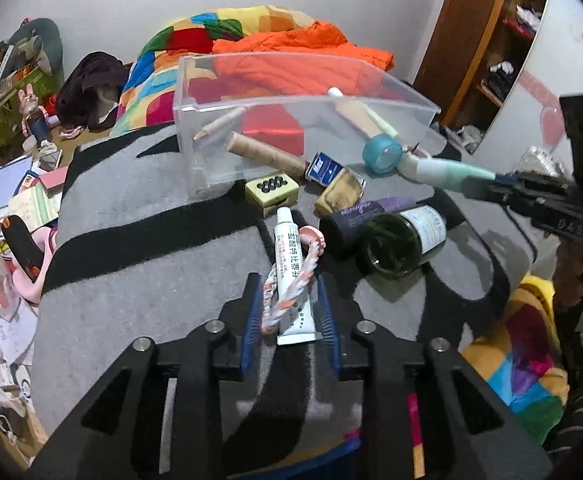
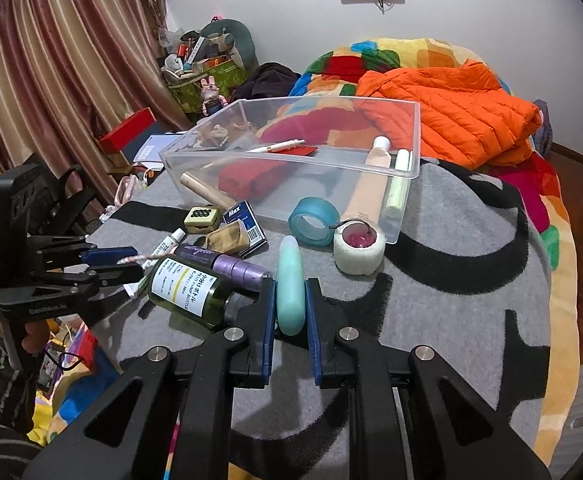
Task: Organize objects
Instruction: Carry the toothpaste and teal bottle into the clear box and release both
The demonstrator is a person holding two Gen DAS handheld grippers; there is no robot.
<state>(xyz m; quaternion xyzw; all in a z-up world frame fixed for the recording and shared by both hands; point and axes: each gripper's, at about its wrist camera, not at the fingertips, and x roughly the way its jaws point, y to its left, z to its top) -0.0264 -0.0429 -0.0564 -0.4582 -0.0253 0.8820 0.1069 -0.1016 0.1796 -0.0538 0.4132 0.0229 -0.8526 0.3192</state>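
Note:
My left gripper (image 1: 289, 286) is shut around a white ointment tube (image 1: 291, 276) and a pink-white braided cord (image 1: 291, 284) lying on the grey blanket; it also shows in the right wrist view (image 2: 125, 266). My right gripper (image 2: 290, 284) is shut on a mint-green tube (image 2: 290, 286), also seen in the left wrist view (image 1: 443, 170). A clear plastic bin (image 1: 195, 80) (image 2: 407, 176) stands behind and holds a cardboard tube, a pen, a red item and cream tubes.
Loose on the blanket: a green glass bottle (image 2: 189, 290), a purple bottle (image 2: 227, 266), a blue box (image 2: 243, 220), a teal tape roll (image 2: 313, 220), a white tape roll (image 2: 359, 250), a small green case (image 2: 201, 218). An orange jacket (image 2: 451, 116) lies behind.

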